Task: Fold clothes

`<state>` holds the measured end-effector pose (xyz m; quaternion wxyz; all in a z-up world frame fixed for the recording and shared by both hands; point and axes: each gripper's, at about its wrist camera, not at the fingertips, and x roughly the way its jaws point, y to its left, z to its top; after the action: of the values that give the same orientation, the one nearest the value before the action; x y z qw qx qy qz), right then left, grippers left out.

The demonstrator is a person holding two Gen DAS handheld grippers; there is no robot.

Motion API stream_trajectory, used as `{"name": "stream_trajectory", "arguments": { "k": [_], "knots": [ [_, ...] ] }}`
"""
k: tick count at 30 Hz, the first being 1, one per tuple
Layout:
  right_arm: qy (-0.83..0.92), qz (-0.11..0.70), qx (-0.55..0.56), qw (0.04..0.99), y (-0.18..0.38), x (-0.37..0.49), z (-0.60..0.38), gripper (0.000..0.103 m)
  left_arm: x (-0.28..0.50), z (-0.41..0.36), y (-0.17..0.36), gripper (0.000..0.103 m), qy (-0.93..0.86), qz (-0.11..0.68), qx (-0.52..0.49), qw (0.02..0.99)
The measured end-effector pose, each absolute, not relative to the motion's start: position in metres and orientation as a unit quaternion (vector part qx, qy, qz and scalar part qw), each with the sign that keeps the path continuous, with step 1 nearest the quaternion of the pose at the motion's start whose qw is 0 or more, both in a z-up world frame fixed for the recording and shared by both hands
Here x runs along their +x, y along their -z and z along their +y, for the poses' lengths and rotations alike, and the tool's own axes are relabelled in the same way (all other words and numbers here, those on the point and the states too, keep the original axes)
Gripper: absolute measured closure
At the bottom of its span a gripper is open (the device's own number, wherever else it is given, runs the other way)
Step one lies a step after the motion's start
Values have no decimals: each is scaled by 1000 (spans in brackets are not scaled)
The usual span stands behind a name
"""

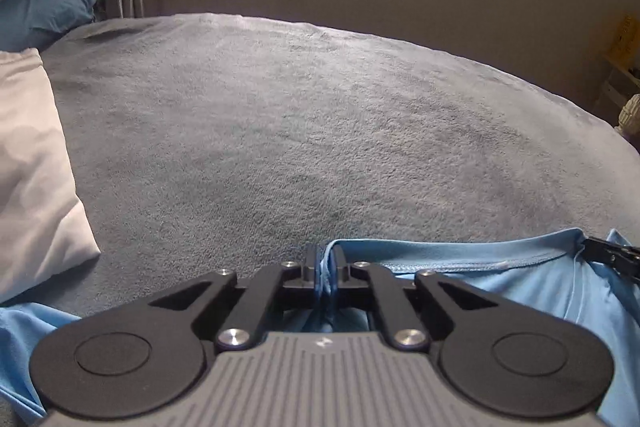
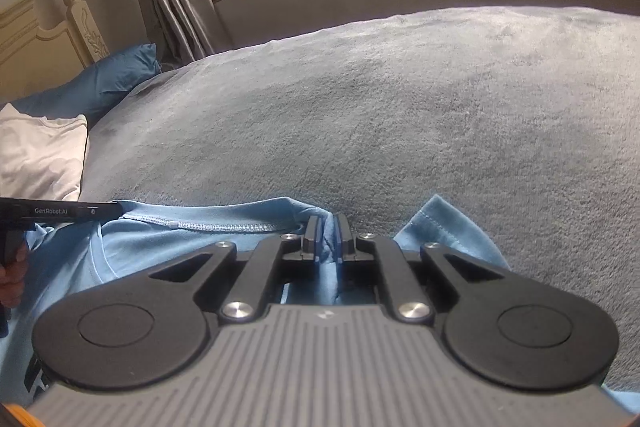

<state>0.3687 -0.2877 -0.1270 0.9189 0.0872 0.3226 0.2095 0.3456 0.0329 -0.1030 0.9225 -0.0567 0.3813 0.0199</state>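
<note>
Both pinching the shirt [image 1: 500, 279] hem — left hand-held gripper [image 1: 326, 267] at one end, right hand-held gripper [image 2: 328, 231] at the other, over the bed [image 1: 300, 115].

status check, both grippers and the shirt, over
Left gripper and right gripper shut on light blue cotton t-shirt. Grey fleece blanket ahead, nothing in the way.

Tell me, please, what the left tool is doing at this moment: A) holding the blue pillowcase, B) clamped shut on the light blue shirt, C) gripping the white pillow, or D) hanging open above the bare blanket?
B: the left tool is pinched shut on a bunch of the light blue shirt at its hemmed edge.
</note>
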Motion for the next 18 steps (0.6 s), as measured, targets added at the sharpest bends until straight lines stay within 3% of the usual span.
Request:
{"name": "stream_trajectory", "arguments": {
  "k": [5,10,11,13,14,15,18],
  "knots": [
    [-211,278,37,936,115,361,-274,99,341,30,102,99,-62,349,-47,934],
    [-195,317,26,928,134,380,-266,98,345,19,117,93,-83,357,-14,930],
    [-195,321,43,926,133,382,-270,97,346,19,115,87,-82,359,-18,929],
    [-204,332,106,915,133,387,-283,95,346,21,109,67,-83,364,-31,927],
    [-210,337,142,907,134,390,-291,89,346,22,106,41,-87,365,-39,926],
    [-215,342,178,897,135,392,-298,79,346,24,102,26,-92,366,-46,925],
    [-214,345,286,868,137,396,-323,59,341,33,89,22,-101,360,-78,924]
  ]
}}
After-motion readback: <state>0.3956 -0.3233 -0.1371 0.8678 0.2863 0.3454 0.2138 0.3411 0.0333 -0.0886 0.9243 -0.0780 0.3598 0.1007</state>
